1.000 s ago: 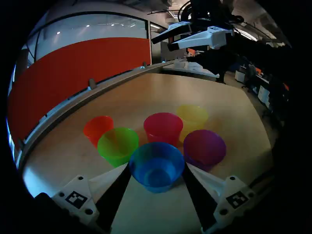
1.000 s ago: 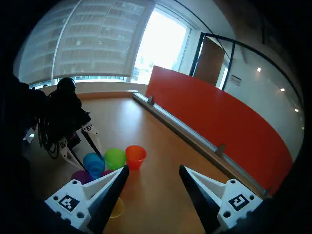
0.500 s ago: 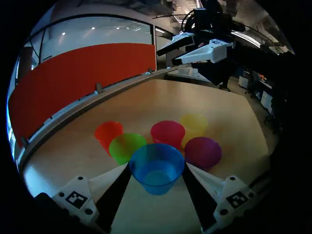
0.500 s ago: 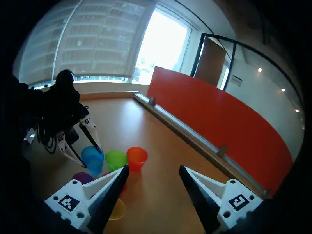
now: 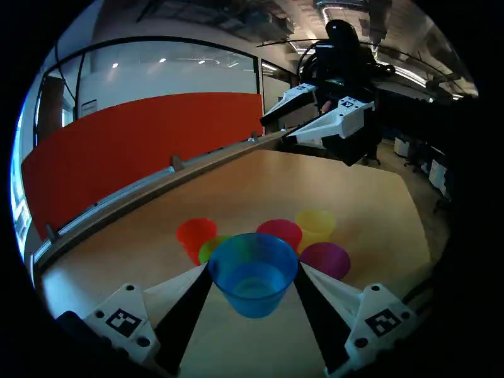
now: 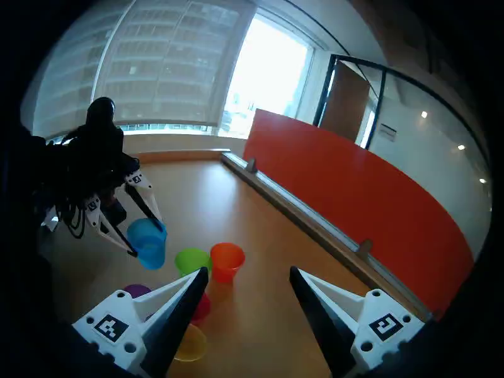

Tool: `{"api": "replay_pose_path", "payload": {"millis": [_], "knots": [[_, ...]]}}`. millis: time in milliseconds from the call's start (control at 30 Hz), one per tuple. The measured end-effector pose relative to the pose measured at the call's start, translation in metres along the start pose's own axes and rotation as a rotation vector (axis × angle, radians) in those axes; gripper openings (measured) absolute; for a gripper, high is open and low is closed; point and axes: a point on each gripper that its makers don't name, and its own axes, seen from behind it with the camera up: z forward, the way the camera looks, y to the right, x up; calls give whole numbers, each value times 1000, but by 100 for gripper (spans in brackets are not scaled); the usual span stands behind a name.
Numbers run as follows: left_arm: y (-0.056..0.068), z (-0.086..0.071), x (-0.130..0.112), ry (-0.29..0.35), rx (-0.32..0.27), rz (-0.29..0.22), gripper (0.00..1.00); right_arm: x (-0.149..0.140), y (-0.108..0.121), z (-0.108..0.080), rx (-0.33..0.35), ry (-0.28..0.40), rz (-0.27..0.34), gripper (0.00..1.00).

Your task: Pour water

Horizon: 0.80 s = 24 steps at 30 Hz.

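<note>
We lifted the blue plastic cup (image 5: 253, 291) off the wooden table (image 5: 353, 195); our left gripper (image 5: 252, 268) squeezed it; our right gripper (image 6: 247, 271) gaped empty; pouring seemed next.

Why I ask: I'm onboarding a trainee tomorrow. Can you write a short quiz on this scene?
1. True or false: the left gripper is shut on the blue cup, lifted clear of the table.
2. Which cup stands nearest the red partition? A orange cup, B purple cup, C yellow cup.
3. How many cups stand on the table?
Key: 1 true; 2 A; 3 five.
</note>
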Motion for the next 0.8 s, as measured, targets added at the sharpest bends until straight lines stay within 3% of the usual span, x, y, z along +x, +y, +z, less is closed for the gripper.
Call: {"api": "replay_pose_path", "payload": {"millis": [367, 800], "knots": [[-11, -25, 26, 69, 53, 22, 87, 2, -11, 13, 47, -15, -19, 100], [-27, -58, 46, 129, 120, -13, 87, 3, -26, 35, 127, -39, -28, 100]]}}
